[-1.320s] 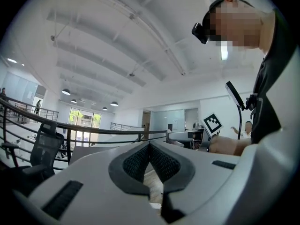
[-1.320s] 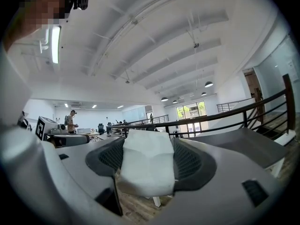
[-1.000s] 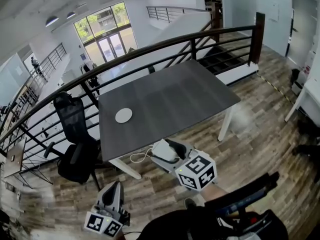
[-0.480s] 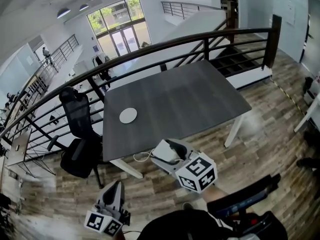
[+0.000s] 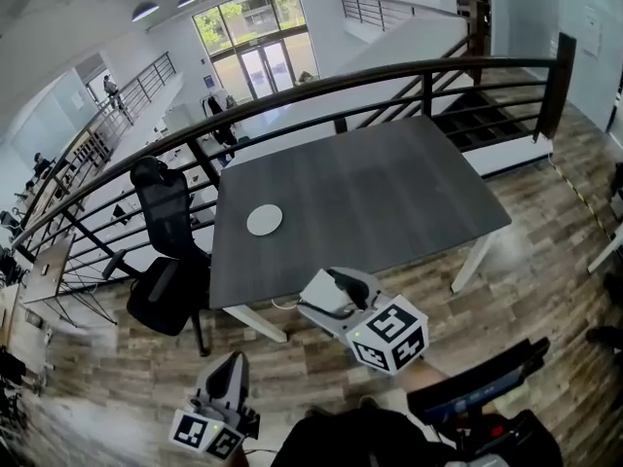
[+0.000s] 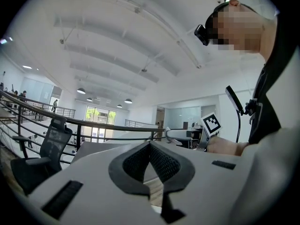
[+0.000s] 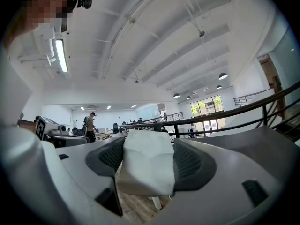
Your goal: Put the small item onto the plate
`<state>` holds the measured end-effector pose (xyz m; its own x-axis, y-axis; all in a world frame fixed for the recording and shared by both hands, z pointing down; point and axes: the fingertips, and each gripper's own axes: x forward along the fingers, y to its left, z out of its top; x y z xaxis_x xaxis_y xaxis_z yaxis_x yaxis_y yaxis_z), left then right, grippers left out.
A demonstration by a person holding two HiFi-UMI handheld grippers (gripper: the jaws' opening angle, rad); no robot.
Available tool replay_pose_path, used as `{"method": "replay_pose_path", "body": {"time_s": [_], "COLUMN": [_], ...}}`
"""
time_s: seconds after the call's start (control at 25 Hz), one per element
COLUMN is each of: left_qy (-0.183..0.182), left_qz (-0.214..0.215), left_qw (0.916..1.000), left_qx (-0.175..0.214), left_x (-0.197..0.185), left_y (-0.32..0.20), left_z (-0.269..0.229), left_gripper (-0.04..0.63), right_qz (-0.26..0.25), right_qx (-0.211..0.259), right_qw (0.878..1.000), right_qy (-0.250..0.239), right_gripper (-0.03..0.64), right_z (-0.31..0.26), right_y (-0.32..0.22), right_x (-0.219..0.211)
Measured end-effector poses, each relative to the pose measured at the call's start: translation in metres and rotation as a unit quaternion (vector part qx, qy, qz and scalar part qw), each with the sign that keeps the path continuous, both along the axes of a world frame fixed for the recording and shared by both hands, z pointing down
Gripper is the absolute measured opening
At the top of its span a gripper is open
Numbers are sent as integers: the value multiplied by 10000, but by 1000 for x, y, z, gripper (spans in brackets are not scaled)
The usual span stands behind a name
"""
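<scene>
A small round white plate (image 5: 265,220) lies near the left end of the dark grey table (image 5: 389,193) in the head view. My right gripper (image 5: 329,288) hovers over the wooden floor just short of the table's near edge, shut on a small white item (image 5: 321,294) with a thin white cable (image 5: 281,305) hanging from it. In the right gripper view that white item (image 7: 146,165) fills the gap between the dark pads (image 7: 191,165). My left gripper (image 5: 233,360) is low at the bottom left, shut on nothing; its pads (image 6: 164,162) meet at the tips.
A black office chair (image 5: 167,261) stands at the table's left end. A dark railing (image 5: 389,76) runs behind the table, with a stairwell (image 5: 477,115) at the back right. White table legs (image 5: 469,261) stand on the wooden floor (image 5: 526,290).
The table and plate have slid right and slightly down in the head view as the view shifted. Both grippers keep the same pose, the right still holding the white item.
</scene>
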<state>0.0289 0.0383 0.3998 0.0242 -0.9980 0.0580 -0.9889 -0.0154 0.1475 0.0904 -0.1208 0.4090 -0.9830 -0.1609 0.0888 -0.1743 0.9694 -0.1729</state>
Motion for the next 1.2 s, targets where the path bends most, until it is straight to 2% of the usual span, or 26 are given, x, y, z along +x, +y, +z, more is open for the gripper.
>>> {"method": "replay_pose_path", "body": {"time_s": [0.32,0.96,1.2], "left_qy": [147,154,182], "left_qz": [-139,439,662], "left_qw": [9998,9989,9974], "left_qx": [44,-21,206], "left_x": [-57,-171,-204], "left_y": [-4,-27,-28], "left_z": [3,0,0], "left_gripper": [3,3,3], "right_qz": [-28,483,677], "right_qx": [28,121,126], "right_qw": [9998,9986,9974], "right_qy": [199,187,207], "right_gripper": [331,331,331], "right_z": [5,-13,-14], "right_y": [-8,-23,-21], "right_x": [-52,-155,-181]}}
